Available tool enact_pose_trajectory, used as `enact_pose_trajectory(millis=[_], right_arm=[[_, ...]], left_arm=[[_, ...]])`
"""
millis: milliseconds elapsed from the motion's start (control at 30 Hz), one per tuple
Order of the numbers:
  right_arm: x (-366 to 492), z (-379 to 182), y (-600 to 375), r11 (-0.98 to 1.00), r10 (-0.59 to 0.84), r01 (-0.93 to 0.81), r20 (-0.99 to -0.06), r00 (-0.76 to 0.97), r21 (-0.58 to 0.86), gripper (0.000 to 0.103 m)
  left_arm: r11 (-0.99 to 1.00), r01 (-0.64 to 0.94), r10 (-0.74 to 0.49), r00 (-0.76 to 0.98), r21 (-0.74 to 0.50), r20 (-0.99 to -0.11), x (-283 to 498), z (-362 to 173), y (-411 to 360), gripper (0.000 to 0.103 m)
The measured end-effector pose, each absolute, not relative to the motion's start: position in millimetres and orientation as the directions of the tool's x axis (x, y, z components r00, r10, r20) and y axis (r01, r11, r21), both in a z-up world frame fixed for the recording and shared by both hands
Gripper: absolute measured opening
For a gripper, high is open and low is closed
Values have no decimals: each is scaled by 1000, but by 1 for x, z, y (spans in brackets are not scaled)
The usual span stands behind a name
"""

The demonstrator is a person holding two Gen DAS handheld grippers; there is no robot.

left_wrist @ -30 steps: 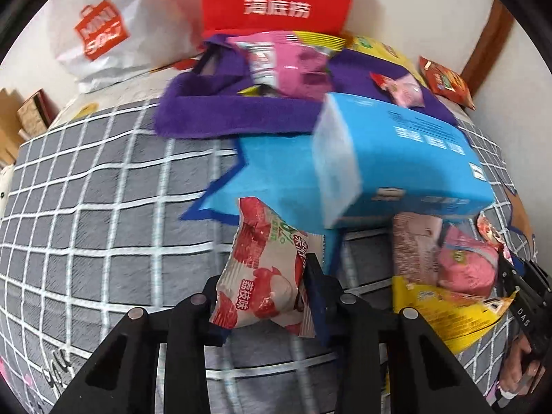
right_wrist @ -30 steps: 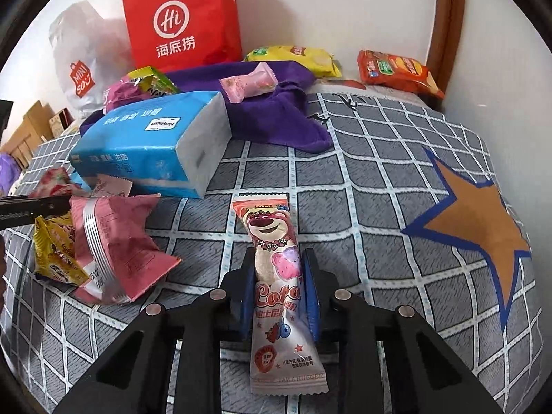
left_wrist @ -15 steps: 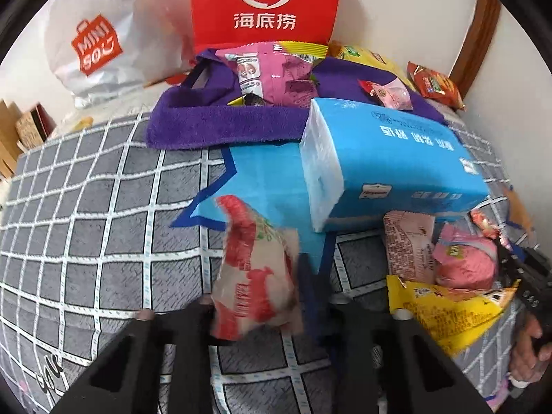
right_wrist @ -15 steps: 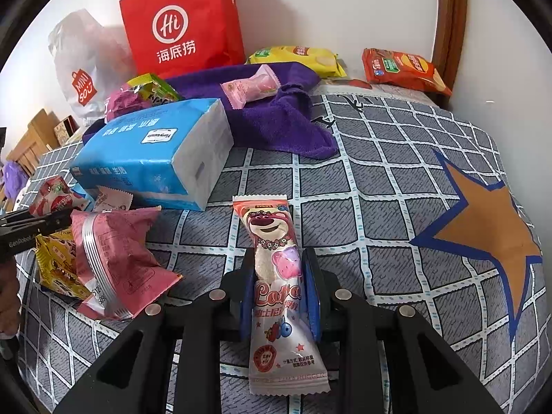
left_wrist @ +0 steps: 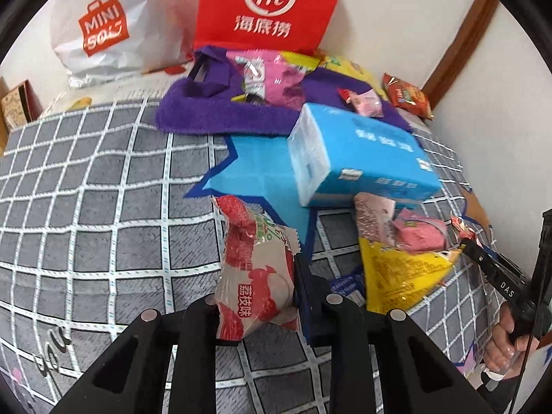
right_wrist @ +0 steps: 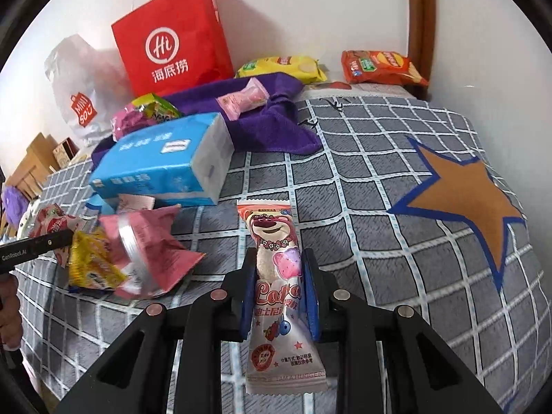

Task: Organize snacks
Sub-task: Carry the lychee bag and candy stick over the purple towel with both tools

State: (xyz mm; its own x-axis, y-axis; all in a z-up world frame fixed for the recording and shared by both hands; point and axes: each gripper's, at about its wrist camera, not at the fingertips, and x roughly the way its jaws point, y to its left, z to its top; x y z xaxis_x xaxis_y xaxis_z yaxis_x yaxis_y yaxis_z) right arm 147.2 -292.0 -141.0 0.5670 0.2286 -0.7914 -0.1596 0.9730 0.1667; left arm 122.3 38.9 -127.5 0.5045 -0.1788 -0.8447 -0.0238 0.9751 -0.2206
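Both claws are clamped on a snack each, presumably so two items can be carried off in one go. Nearest in its own view, the left gripper (left_wrist: 257,296) has just closed its jaws on a red-and-white lychee packet (left_wrist: 255,269), pinched across its lower half with the top sticking up clear of the grey checked bedspread (left_wrist: 86,207). The right gripper (right_wrist: 277,293) squeezes a long bear-print wafer bar (right_wrist: 276,269) at its middle, both ends free, which should keep it from swinging. Beyond them lies a loose heap of pink and yellow wrappers (right_wrist: 138,252), apparently yet to be sorted, just beside a blue tissue pack (right_wrist: 165,165). Farther back, a purple towel (right_wrist: 269,120) carries a small pink candy (right_wrist: 245,100). Against the wall stand a red paper bag (right_wrist: 172,41) and a white plastic bag (left_wrist: 103,31), likely places to put the snacks, though which one cannot be told.
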Motion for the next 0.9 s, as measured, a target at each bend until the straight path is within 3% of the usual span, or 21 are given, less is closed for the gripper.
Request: enact_pose_trajectory(millis=[400,633,900], right_arm=[[135,-89,-265,969,241,-197,-752,613,150,24],[144,-50,-228,965,219,-256,-692,688,51,24],[170,-29,-205,952,265,-300,-664,699,65,24]], left_arm=[[963,30,-241,535,-267,-810,128,-90,37,22],[974,58,-214,554,-219,-805,143,-58,30,22],[971,66,-226,567,-230,-792,161,-33,33,22]])
